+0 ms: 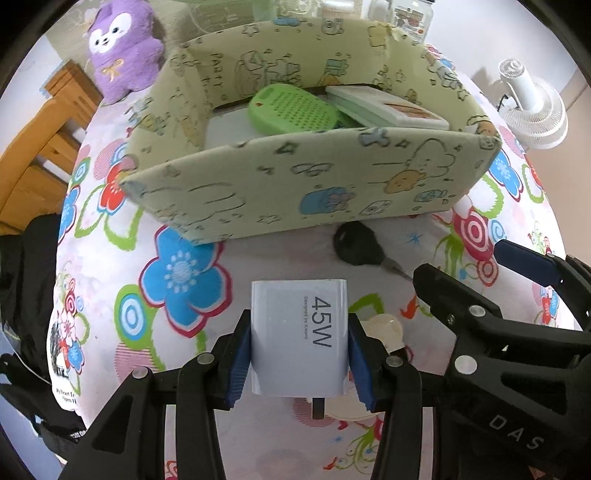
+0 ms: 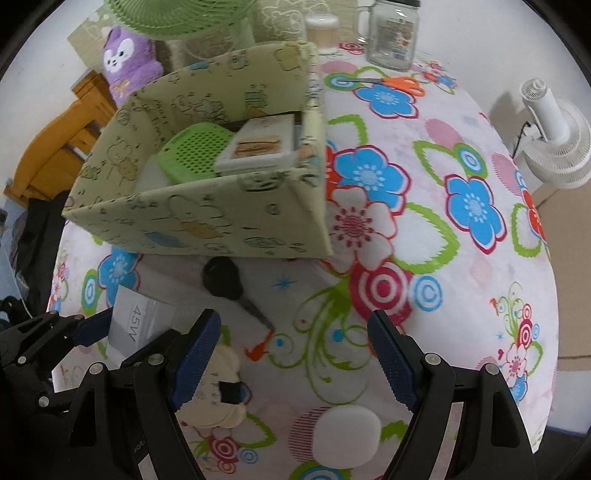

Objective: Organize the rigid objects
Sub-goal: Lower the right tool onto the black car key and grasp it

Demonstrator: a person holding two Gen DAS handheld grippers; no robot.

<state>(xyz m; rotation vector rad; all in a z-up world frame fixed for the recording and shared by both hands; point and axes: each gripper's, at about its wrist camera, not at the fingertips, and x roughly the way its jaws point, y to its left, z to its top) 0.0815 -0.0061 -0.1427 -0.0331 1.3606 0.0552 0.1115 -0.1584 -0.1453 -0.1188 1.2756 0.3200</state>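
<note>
My left gripper (image 1: 299,354) is shut on a white 45W charger (image 1: 299,332), held just above the flowered tablecloth; the same charger (image 2: 135,321) shows at the left of the right wrist view. Ahead stands a pale green cartoon-print box (image 1: 295,184), holding a green perforated case (image 1: 291,109) and a white flat box (image 1: 388,105). A black car key (image 1: 356,245) lies in front of the box. My right gripper (image 2: 295,354) is open over the cloth with nothing between its fingers. A cream cloud-shaped object (image 2: 218,391) lies under its left finger, and a white round pad (image 2: 345,435) sits near the bottom.
A purple plush toy (image 1: 123,48) sits behind the box at the left. Orange-handled scissors (image 2: 399,84) and a glass jar (image 2: 393,33) lie at the far side. A white fan (image 2: 554,147) stands off the table's right edge, a wooden chair (image 1: 44,140) at the left.
</note>
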